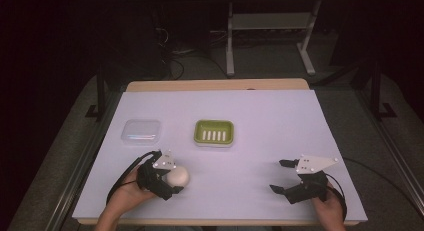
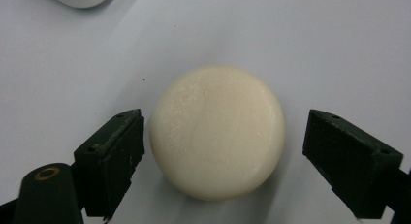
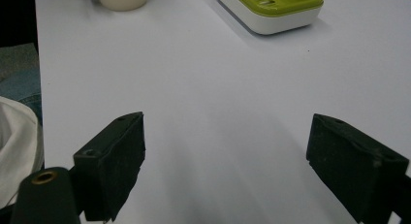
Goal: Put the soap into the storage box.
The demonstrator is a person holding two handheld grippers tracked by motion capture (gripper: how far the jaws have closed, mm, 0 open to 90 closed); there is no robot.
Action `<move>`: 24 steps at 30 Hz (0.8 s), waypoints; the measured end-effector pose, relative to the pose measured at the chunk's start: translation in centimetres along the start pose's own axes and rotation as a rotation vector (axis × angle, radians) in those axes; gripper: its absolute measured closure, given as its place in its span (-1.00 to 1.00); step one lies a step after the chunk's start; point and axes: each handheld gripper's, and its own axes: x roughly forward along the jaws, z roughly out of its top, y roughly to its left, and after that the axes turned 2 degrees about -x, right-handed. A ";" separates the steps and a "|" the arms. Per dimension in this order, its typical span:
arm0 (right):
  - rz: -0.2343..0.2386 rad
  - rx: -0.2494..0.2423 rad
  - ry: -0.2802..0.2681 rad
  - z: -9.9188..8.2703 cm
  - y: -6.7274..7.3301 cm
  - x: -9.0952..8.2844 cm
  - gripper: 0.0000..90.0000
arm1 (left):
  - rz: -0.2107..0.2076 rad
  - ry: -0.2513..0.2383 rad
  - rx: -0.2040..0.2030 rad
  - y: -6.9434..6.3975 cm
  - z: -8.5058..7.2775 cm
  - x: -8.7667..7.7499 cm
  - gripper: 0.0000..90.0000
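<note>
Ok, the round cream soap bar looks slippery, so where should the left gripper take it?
Across the widest middle of the round cream soap bar, coming level from the person's side; the left gripper already straddles it, jaws open, a gap each side.

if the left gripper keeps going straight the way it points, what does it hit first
Most likely the round cream-white soap bar. It lies on the white table sheet directly between the open jaws of the left gripper, with a gap on each side, so going on would bring it deeper between them.

The soap [image 2: 216, 132] looks waxy, smooth and matt; the dish [image 1: 214, 132] glossy plastic; the table [image 1: 260, 121] matt, paper-like.
</note>
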 end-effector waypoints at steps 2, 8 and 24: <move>0.000 0.000 0.000 0.0 0.0 0.0 -0.71 | -0.001 0.013 0.006 0.0 0.0 0.3 -0.68; 0.001 -0.001 -0.002 0.0 0.0 0.0 -0.71 | 0.001 0.013 0.007 0.0 -0.1 0.8 -0.68; 0.005 -0.005 0.001 0.1 0.1 0.0 -0.71 | 0.001 0.046 -0.002 0.0 0.0 1.9 -0.61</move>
